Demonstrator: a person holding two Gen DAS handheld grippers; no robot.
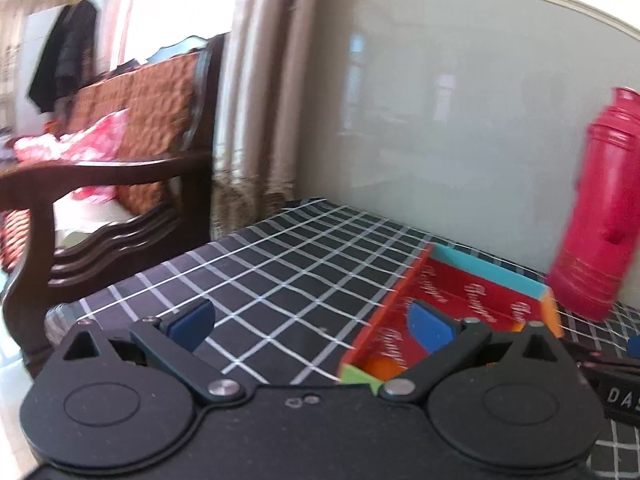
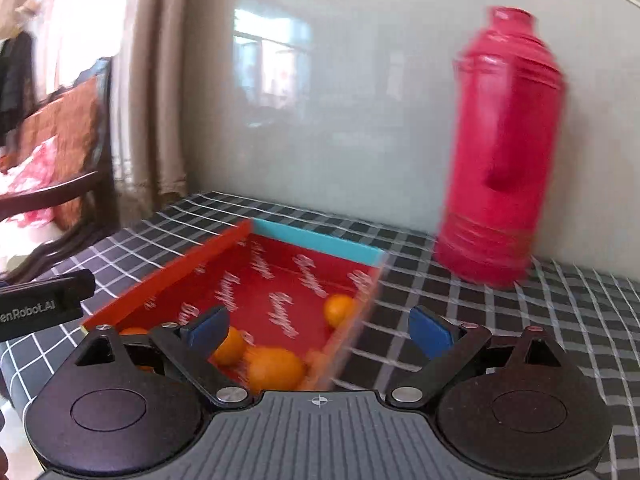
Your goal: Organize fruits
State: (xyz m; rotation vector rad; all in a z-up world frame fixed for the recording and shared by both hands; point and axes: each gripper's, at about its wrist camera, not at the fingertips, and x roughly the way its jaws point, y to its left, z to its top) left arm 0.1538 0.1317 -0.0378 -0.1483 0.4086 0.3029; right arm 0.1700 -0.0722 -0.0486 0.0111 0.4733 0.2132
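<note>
Both grippers, left (image 1: 310, 330) and right (image 2: 318, 332), gape empty; oranges (image 2: 274, 368) lie in the red box (image 2: 192, 264) under the right one.

We read this as home living room: carved dark-wood sofa (image 1: 120, 184) with orange quilted cushions, beige curtains (image 1: 260, 92) at bright window, clothes (image 1: 64, 56) hanging in background. We note black grid-pattern tablecloth (image 1: 280, 264), pink plastic bottle (image 2: 500, 152) against glossy wall.
</note>
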